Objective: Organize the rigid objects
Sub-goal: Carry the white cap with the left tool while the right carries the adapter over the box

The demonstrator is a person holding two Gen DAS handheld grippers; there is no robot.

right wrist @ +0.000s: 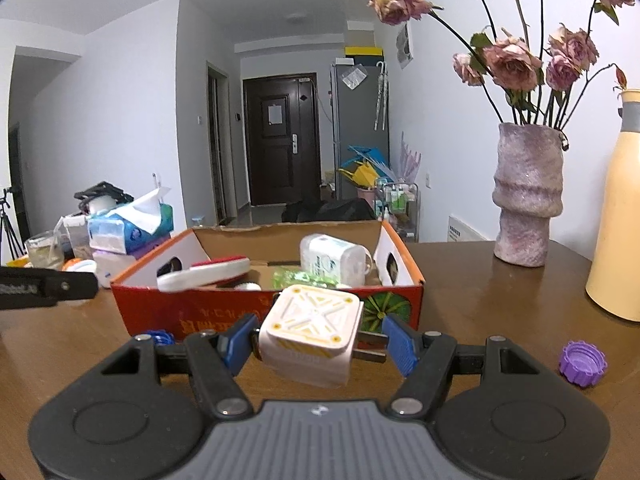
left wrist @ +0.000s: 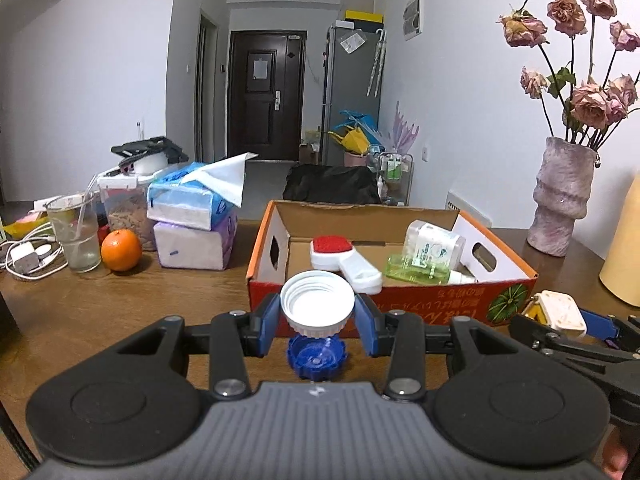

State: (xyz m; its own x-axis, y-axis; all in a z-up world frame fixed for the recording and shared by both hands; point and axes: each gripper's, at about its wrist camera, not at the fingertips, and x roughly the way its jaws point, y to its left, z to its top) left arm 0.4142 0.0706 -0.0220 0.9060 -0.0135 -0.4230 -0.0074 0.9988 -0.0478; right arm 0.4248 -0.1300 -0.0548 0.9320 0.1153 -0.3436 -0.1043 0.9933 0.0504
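I keep both loads above the near wall of the cardboard box before letting go. My right gripper is clamped on the cream plug adapter; my left gripper squeezes the white cap, just short of the box.

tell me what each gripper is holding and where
Left gripper: white ribbed plastic cap, by its rim sides. Right gripper: cream square plug adapter, by its sides.

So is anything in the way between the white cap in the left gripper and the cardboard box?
Only the box's near wall, directly ahead of the white cap. The left gripper must carry it over that rim. Just past it lies the red and white brush, so drop left of that.
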